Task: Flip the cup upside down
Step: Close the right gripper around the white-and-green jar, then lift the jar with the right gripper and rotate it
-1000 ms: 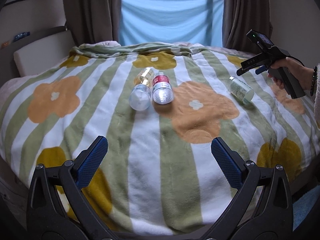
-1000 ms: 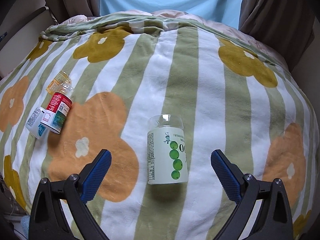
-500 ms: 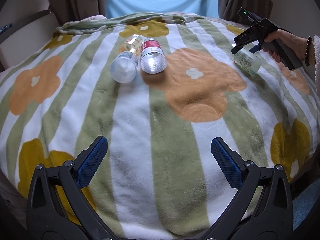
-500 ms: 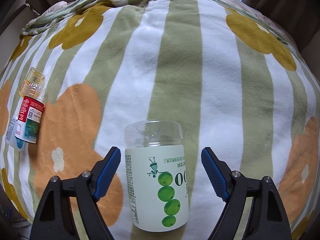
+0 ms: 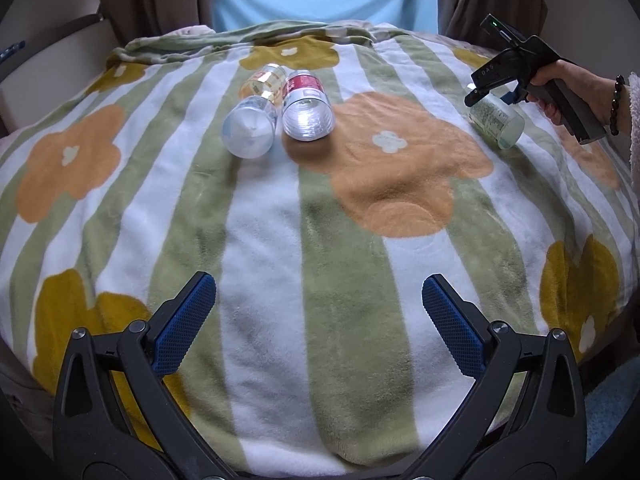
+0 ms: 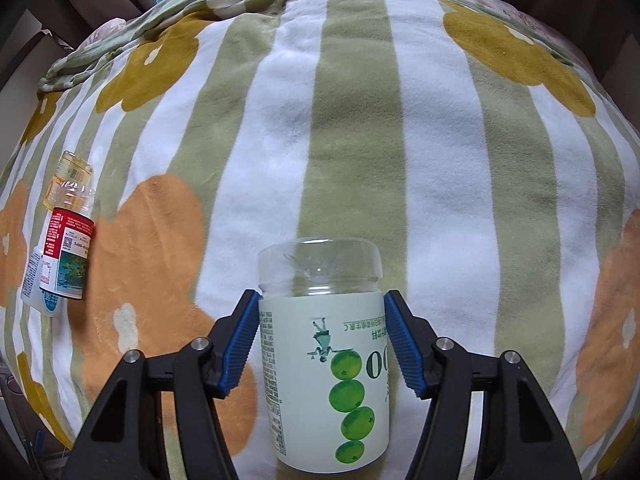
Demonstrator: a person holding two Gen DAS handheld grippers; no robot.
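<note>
A clear plastic cup with a pale green label and green fruit print [image 6: 324, 356] lies on its side on the striped flower blanket. My right gripper [image 6: 322, 340] has closed its blue pads [image 6: 242, 340] against both sides of the cup. In the left wrist view the same cup [image 5: 496, 122] lies at the far right under the right gripper [image 5: 486, 90], held by a hand. My left gripper [image 5: 318, 320] is open and empty above the blanket's near edge.
Three other cut bottle cups lie on their sides together: a red-labelled one [image 5: 306, 106], a clear one [image 5: 250, 130] and a yellow one [image 5: 266, 80]. They appear at the left in the right wrist view [image 6: 66, 240]. The blanket [image 5: 320, 216] covers a bed; curtains stand behind.
My right gripper moved forward over the green-labelled cup and closed its pads onto the cup's sides. My left gripper came closer to the bed and stayed open.
</note>
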